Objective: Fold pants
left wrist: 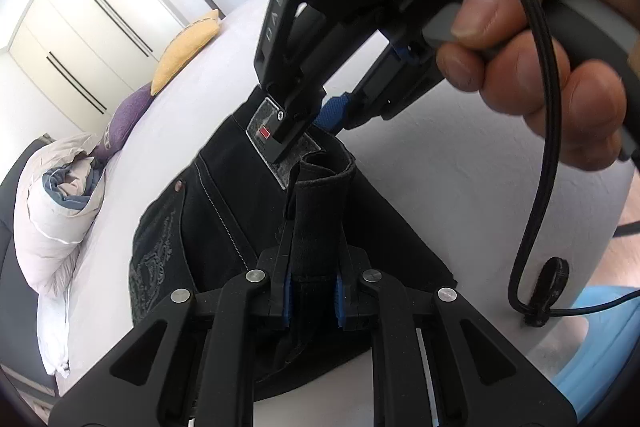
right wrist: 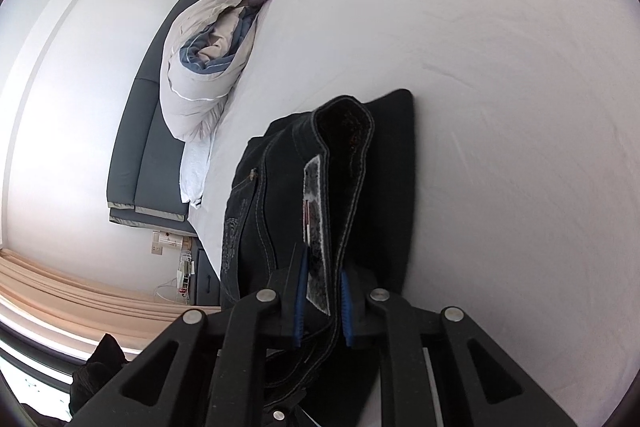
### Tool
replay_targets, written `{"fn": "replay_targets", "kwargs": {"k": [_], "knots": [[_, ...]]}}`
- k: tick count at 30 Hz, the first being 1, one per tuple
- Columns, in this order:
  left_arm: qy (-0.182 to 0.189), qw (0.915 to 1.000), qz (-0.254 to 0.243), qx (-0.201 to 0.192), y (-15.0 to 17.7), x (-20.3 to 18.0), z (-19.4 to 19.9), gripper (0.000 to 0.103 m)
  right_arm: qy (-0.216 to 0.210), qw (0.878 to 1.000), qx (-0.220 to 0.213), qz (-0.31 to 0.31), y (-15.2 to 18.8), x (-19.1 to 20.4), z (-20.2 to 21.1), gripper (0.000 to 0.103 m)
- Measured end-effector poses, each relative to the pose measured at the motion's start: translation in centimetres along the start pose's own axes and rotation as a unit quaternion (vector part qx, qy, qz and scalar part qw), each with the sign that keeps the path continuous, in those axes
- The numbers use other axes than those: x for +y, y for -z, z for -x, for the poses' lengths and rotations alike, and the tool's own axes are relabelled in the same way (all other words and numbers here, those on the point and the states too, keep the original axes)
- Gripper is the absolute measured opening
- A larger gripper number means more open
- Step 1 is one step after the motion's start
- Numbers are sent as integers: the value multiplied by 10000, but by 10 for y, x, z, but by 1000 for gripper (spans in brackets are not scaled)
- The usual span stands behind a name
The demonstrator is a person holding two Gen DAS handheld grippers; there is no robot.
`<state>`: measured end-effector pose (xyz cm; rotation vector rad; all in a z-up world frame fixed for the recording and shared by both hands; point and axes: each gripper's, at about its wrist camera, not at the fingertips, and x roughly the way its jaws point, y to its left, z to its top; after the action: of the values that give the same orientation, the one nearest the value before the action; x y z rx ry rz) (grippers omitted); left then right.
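Observation:
Black denim pants (left wrist: pixel 216 211) lie bunched on a white bed sheet (left wrist: pixel 460 167). At the bottom of the left wrist view my left gripper (left wrist: pixel 314 279) is shut on an upright fold of the waistband. Farther along the band, my right gripper (left wrist: pixel 308 131), held in a person's hand (left wrist: pixel 540 47), pinches the waistband at the grey label patch (left wrist: pixel 260 119). In the right wrist view my right gripper (right wrist: pixel 322 283) has its blue pads pressed on the band beside that label patch (right wrist: pixel 316 195). The rest of the pants (right wrist: pixel 392 167) hang and rest dark on the sheet (right wrist: pixel 480 67).
A rolled duvet (left wrist: pixel 52 207) lies at the head of the bed, with a purple pillow (left wrist: pixel 128 119) and a yellow pillow (left wrist: pixel 188 47) beyond it. A black cable (left wrist: pixel 536 187) loops down from the right gripper. White wardrobe doors stand behind.

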<state>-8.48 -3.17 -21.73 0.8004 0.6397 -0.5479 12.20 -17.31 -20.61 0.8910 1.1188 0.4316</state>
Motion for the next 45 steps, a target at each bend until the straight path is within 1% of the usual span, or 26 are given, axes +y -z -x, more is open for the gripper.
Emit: {"fn": "replay_targets", "kwargs": {"k": [3, 6, 8, 9, 11, 13, 14, 15, 17, 19, 21, 24, 25, 26, 28, 29, 30, 31, 32, 34, 38, 40, 42, 43, 44, 45], "knots": [[12, 10000, -4, 14, 5, 2, -9, 14, -2, 10000, -27, -69, 6, -8, 0, 16], [159, 9994, 301, 110, 11, 13, -23, 15, 38, 9997, -3, -224, 9, -21, -4, 16], [262, 9984, 471, 178, 5, 25, -30, 15, -66, 9997, 38, -240, 9, -26, -6, 16], [329, 9977, 553, 214, 4, 31, -32, 16, -109, 9996, 82, -254, 8, -26, -5, 17], [455, 9966, 642, 262, 3, 42, -32, 18, -111, 9994, 194, -278, 6, -25, -2, 25], [621, 9946, 787, 274, 1, 60, -27, 25, 9, 9997, 122, -232, 4, -23, 9, 27], [731, 9930, 895, 261, 2, 67, -26, 35, 151, 9997, 48, -165, 3, -20, 16, 30], [784, 9914, 1019, 228, 4, 74, -23, 61, 259, 9996, -3, -116, 1, -17, 21, 31], [781, 9882, 1320, 13, 8, 92, -11, 89, 360, 9993, -113, -17, -4, -9, 30, 31], [844, 9851, 1495, -68, 10, 107, -4, 89, 180, 9996, -175, 96, -11, 4, 32, 31], [798, 9831, 1646, -7, 13, 126, -4, 89, -90, 9995, -183, 229, -19, 20, 27, 31], [653, 9784, 1956, 140, 15, 156, -10, 89, -613, 9975, -63, 346, -30, 40, 7, 31], [614, 9761, 2074, 198, 17, 168, -14, 89, -811, 9962, 26, 329, -33, 42, -2, 32], [555, 9734, 2203, 278, 19, 182, -20, 89, -896, 9955, 105, 275, -36, 41, -11, 33], [427, 9716, 2291, 416, 22, 197, -29, 89, -692, 9973, 248, 22, -40, 25, -31, 33], [341, 9709, 2319, 491, 23, 205, -35, 89, -548, 9979, 337, -80, -40, 16, -39, 30], [281, 9697, 2361, 559, 24, 212, -40, 89, -508, 9977, 402, -182, -38, 4, -45, 24], [264, 9681, 2417, 602, 23, 217, -43, 89, -525, 9974, 391, -286, -35, -5, -46, 8], [266, 9662, 2485, 634, 23, 220, -40, 89, -548, 9971, 374, -366, -30, -12, -43, 2], [273, 9637, 2575, 645, 20, 226, -36, 89, -681, 9959, 401, -439, -18, -19, -35, 1], [244, 9642, 2551, 681, 17, 233, -48, 89, -614, 9957, 645, -262, 21, -25, -21, 1], [260, 9639, 2554, 706, 17, 231, -49, 89, -493, 9969, 604, -87, 38, -23, -11, 1], [250, 9636, 2561, 731, 18, 234, -52, 89, -477, 9972, 565, -99, 47, -23, 1, 2], [244, 9636, 2554, 745, 17, 235, -53, 89, -443, 9974, 553, -97, 50, -24, 7, 3], [241, 9635, 2553, 767, 18, 236, -55, 89, -319, 9979, 553, -55, 52, -23, 12, 15], [248, 9629, 2567, 790, 18, 238, -58, 89, -147, 9985, 536, 24, 55, -21, 17, 17]]}}
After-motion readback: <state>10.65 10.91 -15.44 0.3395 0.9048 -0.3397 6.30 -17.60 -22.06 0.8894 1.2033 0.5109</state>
